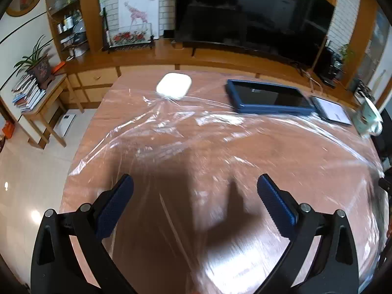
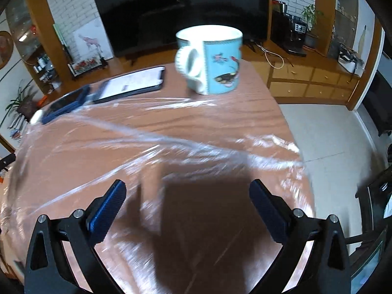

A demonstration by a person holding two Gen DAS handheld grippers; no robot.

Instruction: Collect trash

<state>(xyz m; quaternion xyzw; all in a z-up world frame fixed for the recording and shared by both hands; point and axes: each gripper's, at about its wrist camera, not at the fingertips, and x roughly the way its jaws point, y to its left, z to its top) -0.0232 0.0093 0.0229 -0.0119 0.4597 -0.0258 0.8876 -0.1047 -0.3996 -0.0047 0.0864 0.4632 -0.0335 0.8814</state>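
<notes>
While both the left gripper (image 1: 195, 188) and the right gripper (image 2: 187, 193) hover with jaws wide apart and empty, the crumpled sheet of clear plastic film (image 1: 186, 132) lies uncollected on the brown wooden table (image 2: 220, 112). Collecting seems barely begun. Its long creases run across the tabletop, roughly side to side.

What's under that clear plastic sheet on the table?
Through the plastic sheet only the bare wooden table shows. Glare and blur hide parts, so small bits could go unseen.
</notes>
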